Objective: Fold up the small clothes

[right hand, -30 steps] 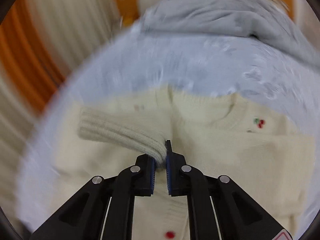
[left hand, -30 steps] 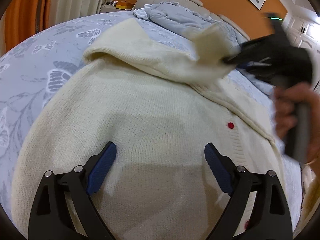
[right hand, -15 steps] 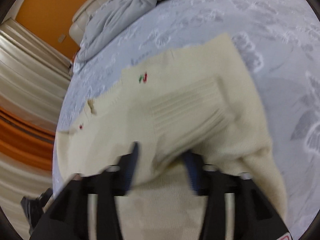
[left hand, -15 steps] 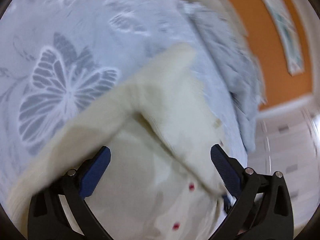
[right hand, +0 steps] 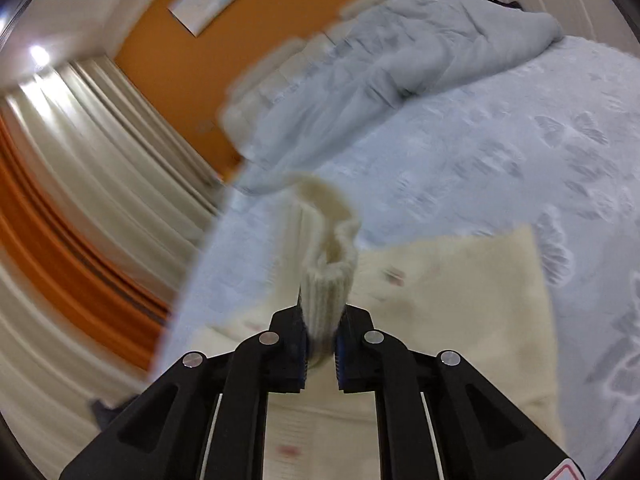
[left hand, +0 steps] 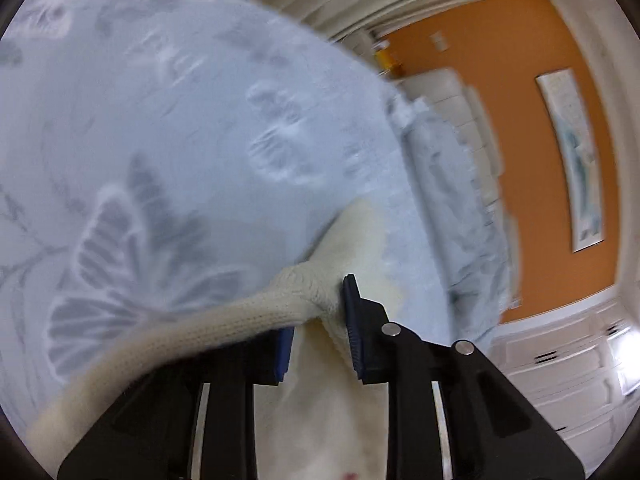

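- Cream knit cardigan (right hand: 460, 292) spread on pale blue bedspread (right hand: 500, 152) with grey butterfly print; body fills lower right of right wrist view, red marks on it blurred.
- Right gripper (right hand: 321, 344) clenched on ribbed knit cuff (right hand: 326, 300) of the cardigan, lower centre; cuff stands up between the blue pads and curls over above them, hiding part of the bedspread behind.
- Left gripper (left hand: 316, 340) clamped on a rolled knit edge (left hand: 256, 312), lower centre of left wrist view; edge trails off to lower left as a thick cord, crossing over the left finger.
- More cream fabric hanging below the left jaws, with a faint red spot at bottom edge.
- Rumpled grey-blue duvet (right hand: 400, 60) at upper centre of right view, against pale padded headboard (right hand: 280, 72).
- Orange wall (left hand: 512, 100) with framed picture (left hand: 576, 156) at right of left view; white cabinets (left hand: 560, 368) lower right there only.
- Cream and orange curtains (right hand: 72, 200) at left, right view only.
- Flat cardigan body seen only in right view; both views motion-blurred.
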`<action>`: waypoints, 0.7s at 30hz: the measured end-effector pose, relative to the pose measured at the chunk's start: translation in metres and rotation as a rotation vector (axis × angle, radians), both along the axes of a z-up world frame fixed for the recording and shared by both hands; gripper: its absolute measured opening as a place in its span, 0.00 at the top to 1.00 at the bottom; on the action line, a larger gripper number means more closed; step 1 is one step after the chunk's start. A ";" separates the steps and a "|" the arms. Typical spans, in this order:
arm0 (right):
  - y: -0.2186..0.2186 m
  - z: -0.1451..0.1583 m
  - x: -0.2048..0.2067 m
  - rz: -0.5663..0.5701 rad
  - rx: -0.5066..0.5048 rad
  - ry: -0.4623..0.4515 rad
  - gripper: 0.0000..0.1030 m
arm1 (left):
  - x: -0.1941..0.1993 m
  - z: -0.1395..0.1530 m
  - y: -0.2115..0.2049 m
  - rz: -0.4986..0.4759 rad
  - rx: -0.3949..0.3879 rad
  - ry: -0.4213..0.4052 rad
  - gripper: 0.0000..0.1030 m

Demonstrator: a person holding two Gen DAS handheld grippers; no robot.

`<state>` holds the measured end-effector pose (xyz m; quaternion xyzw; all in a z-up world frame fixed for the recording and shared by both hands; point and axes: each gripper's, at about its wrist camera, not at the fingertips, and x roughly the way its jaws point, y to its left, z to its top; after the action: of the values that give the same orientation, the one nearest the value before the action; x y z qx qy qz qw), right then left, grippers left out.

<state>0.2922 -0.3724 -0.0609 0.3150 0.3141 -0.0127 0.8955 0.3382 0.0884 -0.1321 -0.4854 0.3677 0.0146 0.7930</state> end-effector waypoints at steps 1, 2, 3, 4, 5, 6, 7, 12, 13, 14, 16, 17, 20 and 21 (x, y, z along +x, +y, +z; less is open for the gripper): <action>-0.008 -0.045 0.011 -0.023 0.011 0.164 0.91 | 0.003 -0.016 0.000 -0.021 0.027 0.041 0.78; -0.014 -0.076 0.015 -0.033 0.031 0.281 0.92 | 0.000 -0.029 0.000 -0.042 0.039 0.042 0.80; -0.017 -0.098 0.012 -0.027 0.078 0.295 0.94 | -0.005 -0.030 -0.001 -0.061 0.075 -0.021 0.80; -0.020 -0.094 0.006 -0.041 0.086 0.238 0.92 | -0.006 -0.028 -0.005 -0.095 0.125 -0.042 0.80; -0.020 -0.088 0.006 -0.041 0.090 0.248 0.91 | -0.007 -0.027 -0.007 -0.108 0.153 -0.053 0.79; -0.020 -0.084 0.005 -0.049 0.101 0.239 0.91 | -0.008 -0.028 -0.009 -0.128 0.188 -0.075 0.79; -0.018 -0.078 0.003 -0.048 0.103 0.205 0.91 | -0.010 -0.030 -0.011 -0.137 0.208 -0.090 0.79; -0.010 -0.090 0.006 -0.030 -0.018 0.244 0.90 | -0.010 -0.025 -0.019 -0.136 0.265 -0.109 0.79; -0.006 -0.080 0.005 -0.048 -0.040 0.260 0.82 | -0.011 -0.024 -0.019 -0.135 0.261 -0.114 0.79; 0.000 -0.065 -0.002 -0.097 -0.096 0.254 0.78 | -0.010 -0.024 -0.018 -0.134 0.259 -0.121 0.79; 0.011 -0.042 -0.020 -0.165 -0.187 0.187 0.78 | -0.013 -0.025 -0.019 -0.130 0.270 -0.132 0.79; 0.022 -0.029 -0.025 -0.190 -0.231 0.150 0.78 | -0.013 -0.024 -0.021 -0.129 0.283 -0.132 0.79; 0.052 -0.019 -0.003 -0.060 -0.161 0.091 0.78 | -0.013 -0.024 -0.022 -0.130 0.295 -0.133 0.79; 0.073 -0.025 0.019 0.059 -0.116 0.104 0.79 | -0.014 -0.024 -0.022 -0.129 0.294 -0.134 0.79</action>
<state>0.3110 -0.2998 -0.0859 0.2523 0.3680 -0.0210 0.8947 0.3247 0.0665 -0.1560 -0.3394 0.3386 -0.0152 0.8775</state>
